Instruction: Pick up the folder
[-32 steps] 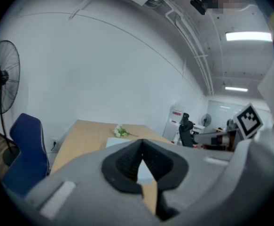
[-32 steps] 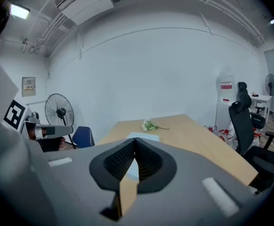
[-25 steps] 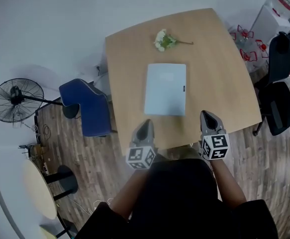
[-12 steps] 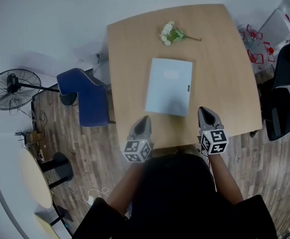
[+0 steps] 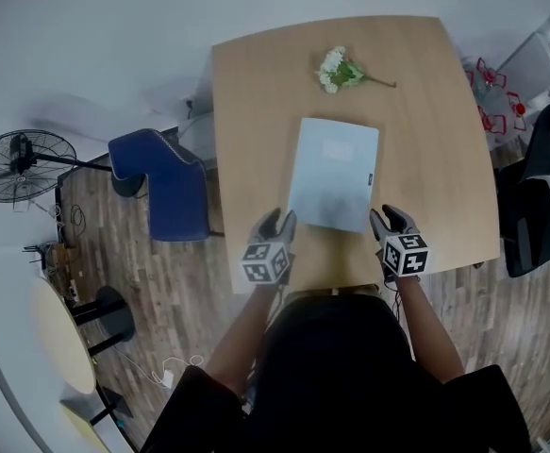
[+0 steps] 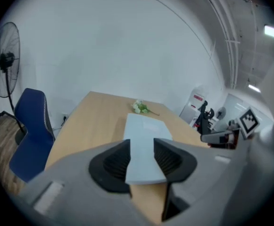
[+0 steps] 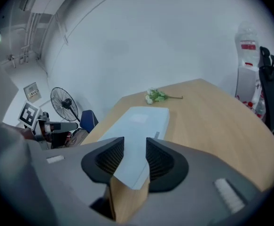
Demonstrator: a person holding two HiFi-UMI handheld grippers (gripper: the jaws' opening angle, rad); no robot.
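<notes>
A light blue folder (image 5: 336, 173) lies flat on the wooden table (image 5: 425, 111), a little toward its near side. My left gripper (image 5: 279, 225) hovers by the folder's near left corner, and my right gripper (image 5: 390, 220) by its near right corner. Both sets of jaws are opening, a narrow gap showing between the pads. In the left gripper view the folder (image 6: 144, 131) lies beyond the left gripper (image 6: 142, 160), seen through the gap and not pressed. The right gripper view shows the same for the right gripper (image 7: 135, 157), with the folder's (image 7: 139, 126) near corner past the jaws.
A small bunch of white flowers (image 5: 341, 69) lies at the table's far side. A blue chair (image 5: 166, 192) stands at the table's left, a floor fan (image 5: 20, 163) beyond it. Black office chairs (image 5: 539, 206) crowd the right edge. A water dispenser (image 7: 247, 65) stands at the far right.
Both grippers have moved forward and down to the folder's near edge. Their jaws, shut before, have parted slightly. The folder has not moved on the table.
</notes>
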